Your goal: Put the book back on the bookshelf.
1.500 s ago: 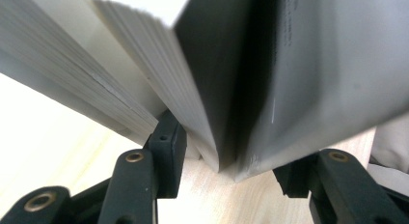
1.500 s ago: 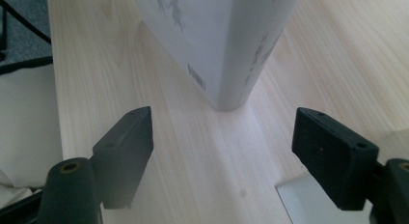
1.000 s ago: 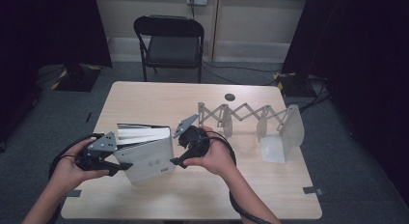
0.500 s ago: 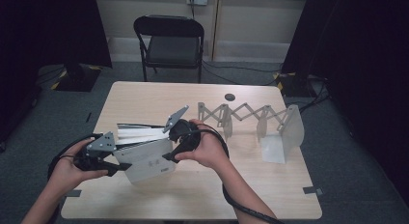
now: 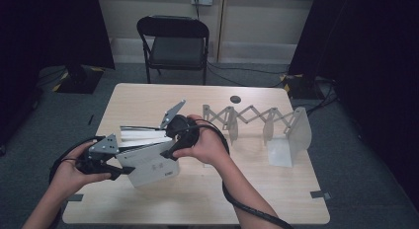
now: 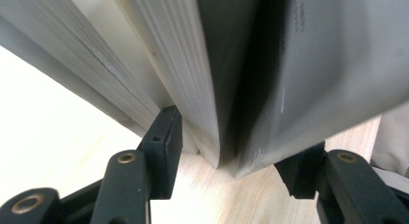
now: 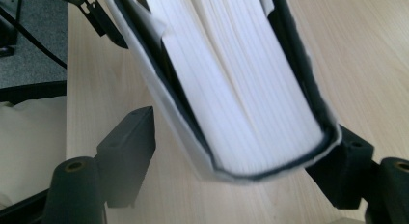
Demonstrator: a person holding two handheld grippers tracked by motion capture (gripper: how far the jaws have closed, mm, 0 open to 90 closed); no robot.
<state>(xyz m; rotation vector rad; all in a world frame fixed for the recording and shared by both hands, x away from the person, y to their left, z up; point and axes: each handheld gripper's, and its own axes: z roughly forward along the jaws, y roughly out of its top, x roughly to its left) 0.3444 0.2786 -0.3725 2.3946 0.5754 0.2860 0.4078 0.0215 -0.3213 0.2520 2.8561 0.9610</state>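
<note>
The book (image 5: 148, 157) stands tilted on the near left part of the bench (image 5: 257, 189), held from both ends so that it does not fall flat. The left tool (image 5: 126, 168) grips the lower end – in the left gripper view its pads touch the pages on one side and the cover on the other, and the jaws have just been opening a little. The right tool (image 5: 168, 152) has the spine end (image 7: 270, 161) between its jaws; one pad (image 7: 128, 154) stands apart, so the hold looks loose while they close. The folding rack (image 5: 257, 123) waits well apart at the right, probably as the destination.
</note>
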